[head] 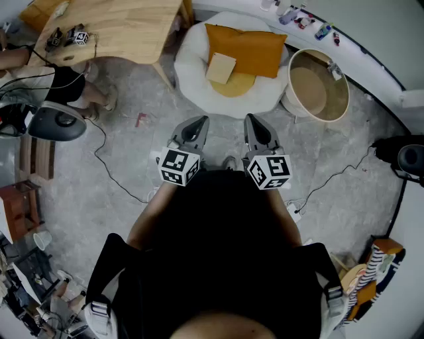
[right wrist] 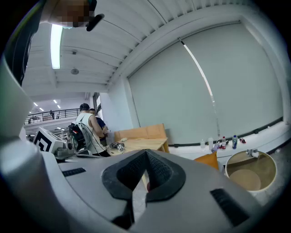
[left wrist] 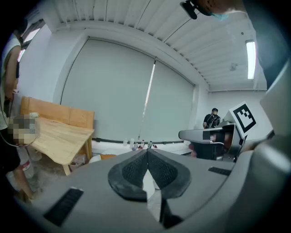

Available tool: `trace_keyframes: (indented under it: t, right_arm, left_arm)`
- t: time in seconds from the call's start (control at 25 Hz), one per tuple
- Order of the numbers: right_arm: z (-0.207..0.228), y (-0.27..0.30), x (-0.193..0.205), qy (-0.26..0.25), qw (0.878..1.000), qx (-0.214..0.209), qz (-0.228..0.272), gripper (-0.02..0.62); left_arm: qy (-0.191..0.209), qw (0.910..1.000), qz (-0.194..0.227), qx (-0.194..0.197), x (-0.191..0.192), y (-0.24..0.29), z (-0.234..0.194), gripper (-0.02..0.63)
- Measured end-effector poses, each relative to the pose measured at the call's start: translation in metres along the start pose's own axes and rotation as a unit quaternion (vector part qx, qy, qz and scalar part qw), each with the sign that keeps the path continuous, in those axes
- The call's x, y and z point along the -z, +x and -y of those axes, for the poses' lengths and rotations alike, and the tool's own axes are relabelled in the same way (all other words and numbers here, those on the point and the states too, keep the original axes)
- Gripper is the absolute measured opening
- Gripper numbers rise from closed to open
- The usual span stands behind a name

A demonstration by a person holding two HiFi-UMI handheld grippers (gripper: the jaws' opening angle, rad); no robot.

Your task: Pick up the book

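Note:
The book [head: 220, 67], a tan square one, lies on a yellow round pad beside an orange pillow [head: 248, 48] on the white round seat [head: 192, 73]. Both grippers are held close to the person's body, well short of the seat, and point toward it. My left gripper [head: 201, 121] is shut with nothing in it; its pads meet at the tip [left wrist: 148, 152]. My right gripper [head: 252, 119] is likewise shut and holds nothing [right wrist: 146, 154]. The book itself does not show clearly in either gripper view.
A wooden table [head: 126, 26] stands at the back left with a person beside it. A round beige basket [head: 318, 85] sits right of the seat. Cables [head: 112, 169] run over the grey floor, and small bottles [head: 298, 16] line the window ledge.

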State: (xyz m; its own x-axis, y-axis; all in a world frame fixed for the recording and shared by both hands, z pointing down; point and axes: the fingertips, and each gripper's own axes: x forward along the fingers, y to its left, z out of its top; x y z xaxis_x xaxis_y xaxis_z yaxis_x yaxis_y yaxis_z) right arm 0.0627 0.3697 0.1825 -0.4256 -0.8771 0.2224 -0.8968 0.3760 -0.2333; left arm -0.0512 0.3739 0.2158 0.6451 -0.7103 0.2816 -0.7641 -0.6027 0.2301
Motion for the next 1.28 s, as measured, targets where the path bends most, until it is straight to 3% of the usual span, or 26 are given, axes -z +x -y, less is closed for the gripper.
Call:
trace_keyframes:
  t: [0.56,0.88,1.12,1.28]
  right_arm:
    - [-0.018,-0.003,0.01,0.005,1.0,0.002,-0.009,0.003]
    - [-0.029,0.015,0.011,0.016,0.999,0.032,-0.003,0.003]
    - [-0.05,0.035,0.011,-0.004,0.999,0.048,0.003,0.003]
    - [-0.059,0.04,0.011,-0.021,0.999,0.05,-0.002,0.003]
  left_arm:
    - [-0.008,0.9999,0.006,0.013,0.004,-0.016,-0.002,0.008]
    - [-0.019,0.9998,0.002,0.008,0.012,-0.046,-0.039,0.008]
    - [0.001,0.9994,-0.005,0.034,0.02,-0.057,-0.061,0.008]
    - [-0.017,0.9988,-0.01,0.045,0.026,-0.055,-0.068,0.008]
